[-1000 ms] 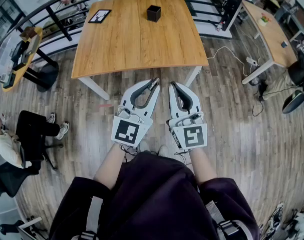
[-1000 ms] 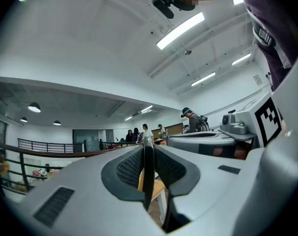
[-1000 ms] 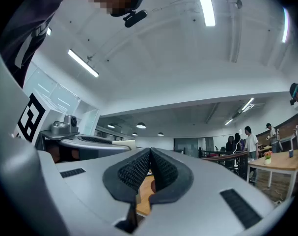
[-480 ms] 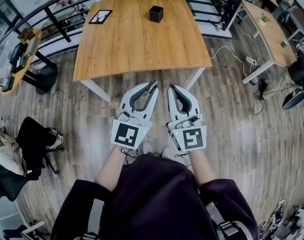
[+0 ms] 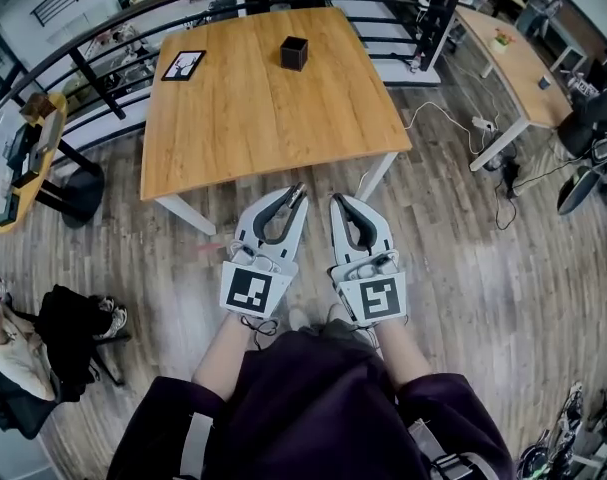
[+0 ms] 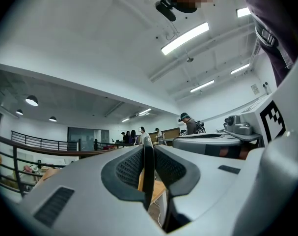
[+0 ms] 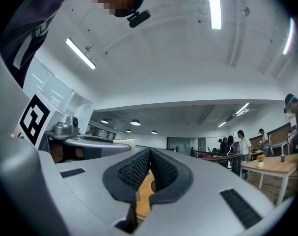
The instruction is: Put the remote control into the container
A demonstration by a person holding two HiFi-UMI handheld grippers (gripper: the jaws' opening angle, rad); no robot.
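Currently both grippers are held side by side over the plank floor [image 5: 483, 268], just short of the wooden table's [image 5: 263, 118] near edge. Left gripper [image 5: 297, 190]: jaws pressed together on nothing. Right gripper [image 5: 336, 201]: same. The black box container [image 5: 294, 53] stands near the far edge, with open wood before it. A flat dark slab [image 5: 183, 65] lies at the far left corner; cannot tell if it is the remote. Railing [image 5: 113, 28] behind; cables [image 5: 443, 118] on the floor to the right.
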